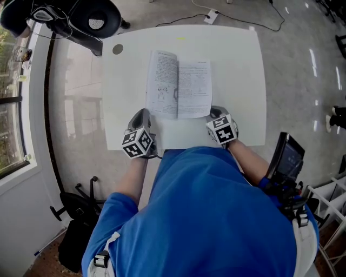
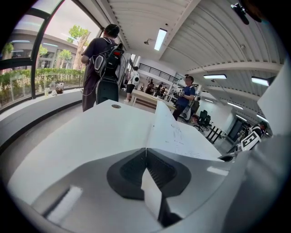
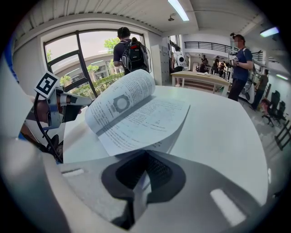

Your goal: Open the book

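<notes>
The book point(image 1: 179, 85) lies open on the white table point(image 1: 238, 81), printed pages up, its left pages bowed upward. My left gripper point(image 1: 145, 113) is shut with nothing between its fingers, its tips just off the book's near left corner. In the left gripper view the shut left gripper point(image 2: 146, 149) points past a raised page point(image 2: 175, 133), with the right gripper's marker cube point(image 2: 249, 140) at the far right. My right gripper point(image 1: 214, 111) sits at the book's near right corner. In the right gripper view its jaws point(image 3: 145, 153) are closed right at the near edge of the book point(image 3: 136, 113); whether they pinch a page is hidden.
A black chair point(image 1: 89, 19) stands beyond the table's far left corner, near a round grommet point(image 1: 117, 49). A cable and power strip point(image 1: 211, 16) lie on the floor behind the table. A black device point(image 1: 287, 157) sits at my right. People point(image 2: 102, 63) stand by the windows.
</notes>
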Motion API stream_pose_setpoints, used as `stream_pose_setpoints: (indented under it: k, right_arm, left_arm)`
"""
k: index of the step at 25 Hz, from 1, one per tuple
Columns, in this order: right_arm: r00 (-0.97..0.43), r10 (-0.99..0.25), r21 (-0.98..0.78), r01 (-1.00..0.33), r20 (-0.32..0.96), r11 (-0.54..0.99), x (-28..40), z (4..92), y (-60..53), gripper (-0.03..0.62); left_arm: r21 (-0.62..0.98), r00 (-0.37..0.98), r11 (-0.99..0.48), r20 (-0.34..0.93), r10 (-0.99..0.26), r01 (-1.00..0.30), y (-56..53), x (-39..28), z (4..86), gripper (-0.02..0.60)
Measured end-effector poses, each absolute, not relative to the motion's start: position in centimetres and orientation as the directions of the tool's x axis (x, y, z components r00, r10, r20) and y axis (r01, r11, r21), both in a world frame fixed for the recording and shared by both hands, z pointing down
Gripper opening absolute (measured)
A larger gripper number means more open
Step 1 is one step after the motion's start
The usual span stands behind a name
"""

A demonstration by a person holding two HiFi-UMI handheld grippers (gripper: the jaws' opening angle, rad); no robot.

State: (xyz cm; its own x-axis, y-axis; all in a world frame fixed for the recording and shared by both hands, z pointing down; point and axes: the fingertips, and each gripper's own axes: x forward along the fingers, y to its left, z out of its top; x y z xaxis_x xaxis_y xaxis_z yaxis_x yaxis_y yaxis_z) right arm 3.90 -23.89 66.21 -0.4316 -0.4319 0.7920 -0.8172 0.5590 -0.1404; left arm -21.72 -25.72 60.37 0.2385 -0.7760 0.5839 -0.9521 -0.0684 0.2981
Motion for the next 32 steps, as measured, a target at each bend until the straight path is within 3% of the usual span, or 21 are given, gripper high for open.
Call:
stream_pose_setpoints:
  k: [32]
  right_arm:
    - [-0.423,-0.434,-0.134,-0.822,0.795,0.554,4.8,66.7,-24.6,0.003]
  left_arm:
    - [0.169,0.100,0.036,0.727,-0.680,-0.985,-24.4,-26.3,65.7,0.011]
